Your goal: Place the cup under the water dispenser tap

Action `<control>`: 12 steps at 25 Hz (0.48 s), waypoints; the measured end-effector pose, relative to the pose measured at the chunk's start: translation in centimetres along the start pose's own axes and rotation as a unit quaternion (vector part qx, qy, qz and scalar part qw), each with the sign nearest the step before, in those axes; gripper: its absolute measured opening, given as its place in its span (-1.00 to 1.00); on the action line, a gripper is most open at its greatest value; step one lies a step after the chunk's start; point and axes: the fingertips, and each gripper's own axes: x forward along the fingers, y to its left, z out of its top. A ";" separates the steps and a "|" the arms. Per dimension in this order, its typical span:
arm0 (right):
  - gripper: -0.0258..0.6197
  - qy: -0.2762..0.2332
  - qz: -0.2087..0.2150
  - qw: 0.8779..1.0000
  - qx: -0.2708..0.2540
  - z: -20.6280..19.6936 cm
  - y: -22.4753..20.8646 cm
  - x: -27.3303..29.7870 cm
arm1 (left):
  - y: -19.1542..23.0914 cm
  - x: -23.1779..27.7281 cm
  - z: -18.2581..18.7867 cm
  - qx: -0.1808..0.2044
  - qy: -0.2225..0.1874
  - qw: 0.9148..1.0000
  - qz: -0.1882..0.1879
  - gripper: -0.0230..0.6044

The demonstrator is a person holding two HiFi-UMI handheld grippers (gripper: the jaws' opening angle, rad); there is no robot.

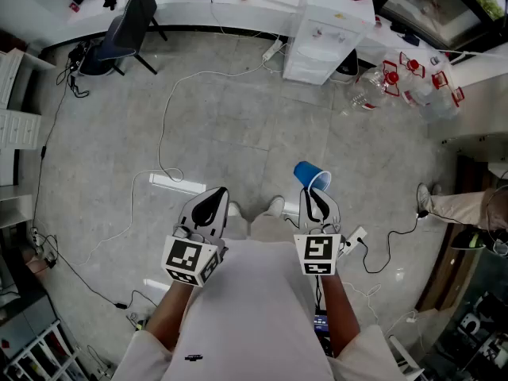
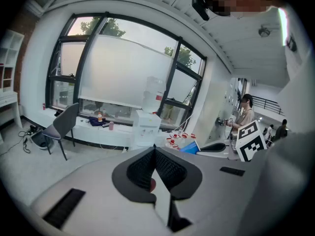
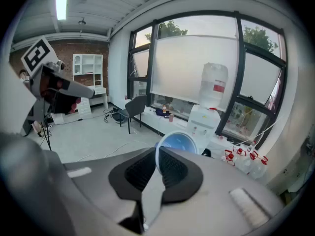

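Cables [image 1: 163,125] trail over floor [image 1: 238,125] near water dispenser [image 1: 325,30], bottles [image 1: 381,86] beside it

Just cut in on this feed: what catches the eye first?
The blue cup, pinched by its rim in the right tongs, sits centre-right in the head view. Farther ahead, at the top of that view, stands the white dispenser, with red-capped bottles on the floor to its right.

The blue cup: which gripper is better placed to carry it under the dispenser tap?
The right. The right gripper pinches the blue cup by its rim, and the water dispenser stands straight ahead of it. The left gripper is shut with nothing between its jaws.
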 end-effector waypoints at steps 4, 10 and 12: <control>-0.82 -0.039 -0.019 0.999 0.007 2.0 -2.7 -4.0 | -5.4 0.7 1.4 0.006 -0.014 0.999 -0.029 -0.92; -0.82 -0.073 -0.045 0.996 0.033 2.4 -6.6 -7.1 | -9.9 2.1 3.0 0.027 -0.026 0.998 -0.054 -0.92; -0.82 -0.078 -0.044 0.995 0.037 2.1 -7.1 -7.6 | -10.8 2.5 3.2 0.032 -0.027 0.997 -0.058 -0.92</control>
